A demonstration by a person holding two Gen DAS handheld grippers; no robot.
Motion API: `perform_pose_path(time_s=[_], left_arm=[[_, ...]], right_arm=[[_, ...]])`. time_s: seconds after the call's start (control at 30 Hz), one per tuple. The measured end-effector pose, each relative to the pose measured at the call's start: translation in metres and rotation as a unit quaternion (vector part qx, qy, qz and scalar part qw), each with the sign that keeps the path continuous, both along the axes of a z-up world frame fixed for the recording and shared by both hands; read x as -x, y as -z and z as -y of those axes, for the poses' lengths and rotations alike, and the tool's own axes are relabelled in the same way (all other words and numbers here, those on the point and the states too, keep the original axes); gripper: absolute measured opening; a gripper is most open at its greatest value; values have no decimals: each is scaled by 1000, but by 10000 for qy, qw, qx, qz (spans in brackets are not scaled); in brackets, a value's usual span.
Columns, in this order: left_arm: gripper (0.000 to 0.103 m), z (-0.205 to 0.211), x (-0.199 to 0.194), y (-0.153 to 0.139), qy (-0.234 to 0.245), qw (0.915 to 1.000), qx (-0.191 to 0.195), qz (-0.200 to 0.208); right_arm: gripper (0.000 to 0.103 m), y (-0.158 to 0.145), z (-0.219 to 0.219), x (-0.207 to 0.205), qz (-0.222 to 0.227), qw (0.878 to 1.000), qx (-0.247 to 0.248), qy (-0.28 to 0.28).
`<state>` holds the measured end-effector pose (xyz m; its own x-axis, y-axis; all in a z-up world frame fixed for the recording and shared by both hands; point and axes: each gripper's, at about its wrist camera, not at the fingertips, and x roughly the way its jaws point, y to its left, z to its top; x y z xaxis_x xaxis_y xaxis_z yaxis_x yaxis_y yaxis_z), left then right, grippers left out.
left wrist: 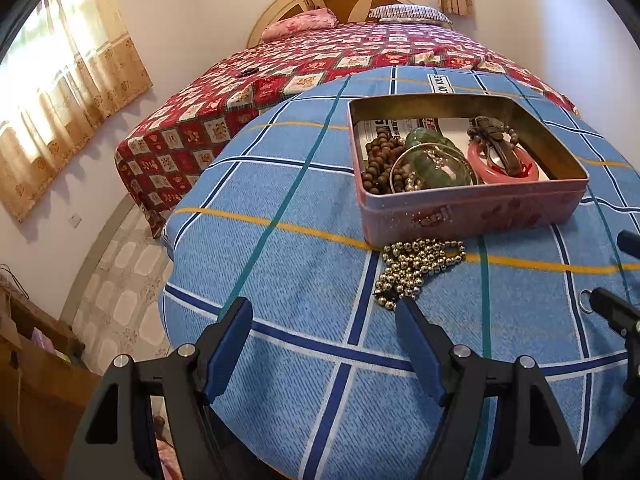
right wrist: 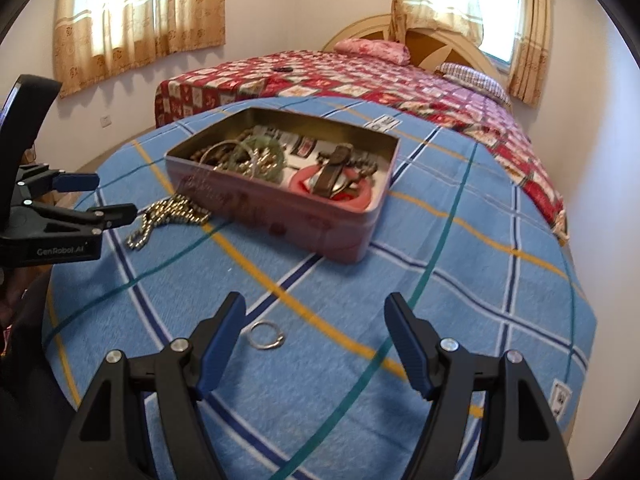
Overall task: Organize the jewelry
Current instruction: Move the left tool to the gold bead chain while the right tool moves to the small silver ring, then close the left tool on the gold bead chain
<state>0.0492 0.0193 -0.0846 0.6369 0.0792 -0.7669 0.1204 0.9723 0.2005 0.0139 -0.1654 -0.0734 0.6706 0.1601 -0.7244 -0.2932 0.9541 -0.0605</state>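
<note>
Left gripper is held with jaws spread wide, nothing between them, over a blue checked cloth; a heap of silver bead chain lies on the cloth just ahead of the right-hand fingertip, close to it, contact not resolvable; the chain rests against the near wall of the pink tin box; right gripper is likewise spread and empty; a small metal ring lies flat on the cloth between its fingers, nearer the left-hand one, apart from both; the box is rectangular with rounded corners, lidless, brassy inside, printed outside; inside are seen brown wooden beads, a translucent green bangle, a thin metal bangle, a glossy pink ring-shaped bangle and a dark beaded piece lying across it; cloth is coarsely woven, with white, navy, teal and yellow lines
</note>
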Motion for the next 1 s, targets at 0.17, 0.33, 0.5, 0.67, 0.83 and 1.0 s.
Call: perform_pose_path(time_s=[0.17,0.33,0.5,0.67,0.83,1.0], left_arm=[[74,2,0,3,49,10000,-11,-34],[74,5,0,4,90,9999,-6,-61],[74,7,-1,5,97,9999,-9,-58],[74,4,-1,3,80,9999,60,-47],[74,7,-1,3,138,9999,79,-47],[74,8,-5,8,121,9998,126,-117]], right_arm=[[59,8,-4,3,-166,9998,-8,-120],[43,14,5,-1,-343,9994,-104,-18],[38,14,13,-4,-304,9993,-53,195],[39,5,8,2,-170,9997,-198,12],[38,14,-1,0,-358,9991,-114,-185],[25,15,9,-4,-340,9994,-91,28]])
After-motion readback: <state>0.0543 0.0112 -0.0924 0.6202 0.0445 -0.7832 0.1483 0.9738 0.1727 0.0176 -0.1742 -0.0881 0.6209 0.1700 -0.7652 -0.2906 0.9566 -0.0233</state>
